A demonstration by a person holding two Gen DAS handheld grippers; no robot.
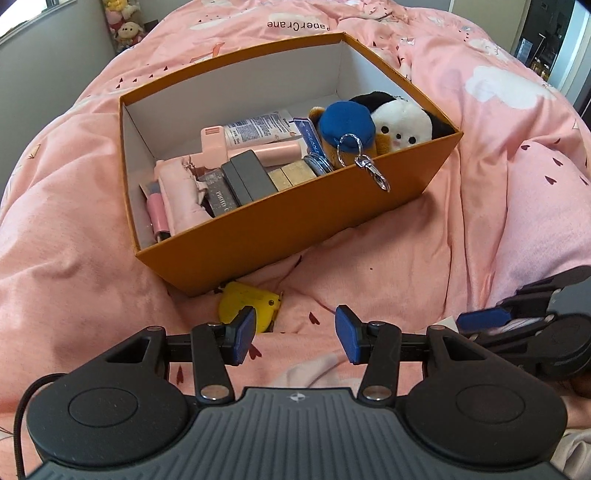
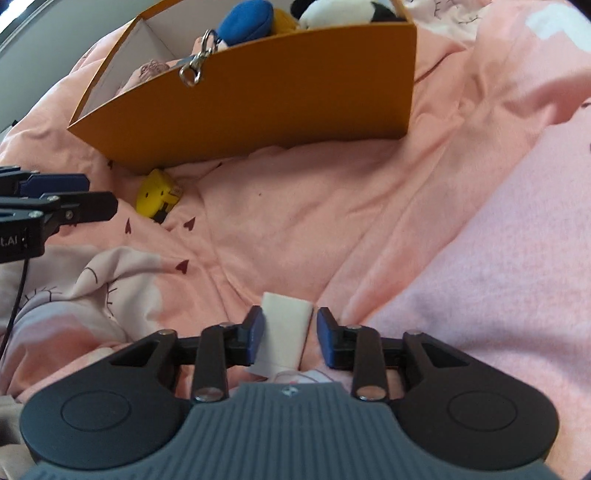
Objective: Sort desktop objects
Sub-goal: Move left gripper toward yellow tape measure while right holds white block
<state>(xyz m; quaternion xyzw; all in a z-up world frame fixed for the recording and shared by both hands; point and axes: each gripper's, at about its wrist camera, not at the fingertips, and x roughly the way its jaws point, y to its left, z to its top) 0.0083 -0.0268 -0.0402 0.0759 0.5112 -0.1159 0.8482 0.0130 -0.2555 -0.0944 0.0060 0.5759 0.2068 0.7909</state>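
Note:
An orange cardboard box (image 1: 295,218) (image 2: 258,92) sits on the pink quilt. It holds a blue plush keychain (image 1: 345,123), a black-and-white plush (image 1: 400,125), a white tube (image 1: 258,127), a grey case (image 1: 247,177) and pink items. The keychain's metal clasp (image 1: 373,170) hangs over the front wall. A yellow tape measure (image 1: 243,299) (image 2: 157,192) lies against the box's near corner, just beyond the left finger of my open, empty left gripper (image 1: 295,328). My right gripper (image 2: 288,328) points down at the quilt with a small white flat object (image 2: 284,339) between its jaws, and a narrow gap shows at the right pad.
The rumpled pink quilt (image 2: 369,221) covers the whole surface, with folds around the box. Stuffed toys (image 1: 125,26) stand in the far left corner by the wall. Each gripper shows at the edge of the other's view, the two close side by side.

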